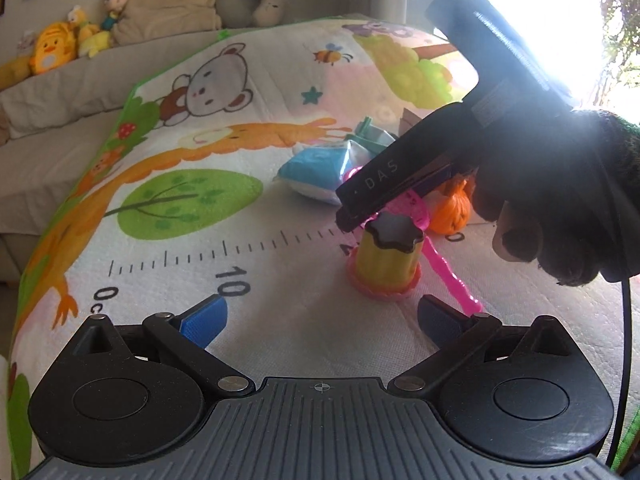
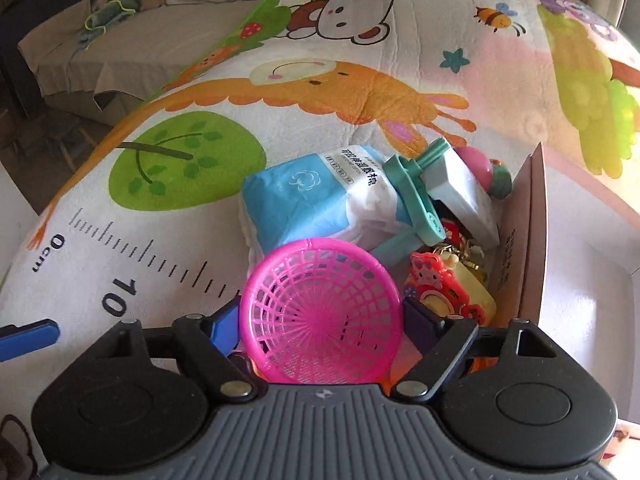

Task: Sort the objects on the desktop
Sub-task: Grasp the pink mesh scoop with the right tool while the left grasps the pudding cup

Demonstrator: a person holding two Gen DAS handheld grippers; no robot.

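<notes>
A pink plastic strainer lies on the cartoon play mat, its round basket between the blue fingers of my right gripper, which stands open around it. In the left wrist view its pink handle runs behind a yellow cup with a dark star-shaped lid. My left gripper is open and empty, just short of that cup. The right gripper's body hangs over the cup. A blue-white tissue pack lies beyond the strainer.
A teal toy, a red cartoon charm, keys and a pink ball are heaped beside a cardboard box wall. An orange pumpkin toy sits right of the cup. Plush toys line the sofa behind.
</notes>
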